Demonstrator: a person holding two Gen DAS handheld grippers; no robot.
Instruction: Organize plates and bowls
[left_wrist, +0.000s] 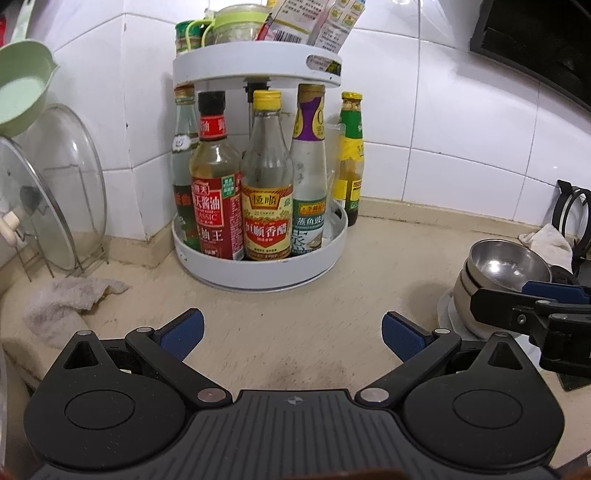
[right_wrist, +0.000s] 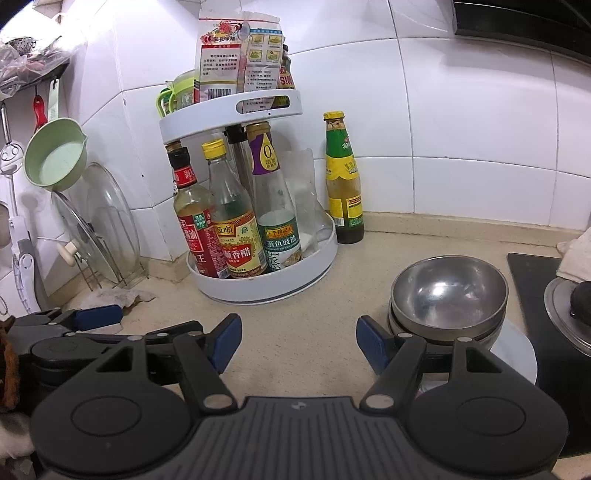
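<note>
Nested steel bowls (right_wrist: 448, 295) stand on a white plate (right_wrist: 517, 356) at the right of the beige counter; the left wrist view has the bowls (left_wrist: 506, 264) and plate (left_wrist: 452, 317) at its right edge. My right gripper (right_wrist: 299, 343) is open and empty over bare counter, its right finger just left of the bowls. One of its fingers (left_wrist: 554, 288) reaches in beside the bowls in the left wrist view. My left gripper (left_wrist: 293, 332) is open too, with nothing between its blue pads, and faces the bottle rack. A left finger (right_wrist: 98, 315) shows beside the right gripper.
A white two-tier turntable (left_wrist: 258, 273) full of sauce bottles fills the tiled corner, with a loose bottle (right_wrist: 341, 181) beside it. Glass lids (left_wrist: 55, 184) lean in a wire rack at left, under a green pan (right_wrist: 55, 155). A rag (left_wrist: 70, 295) lies nearby. The black stove (right_wrist: 535, 295) borders the right.
</note>
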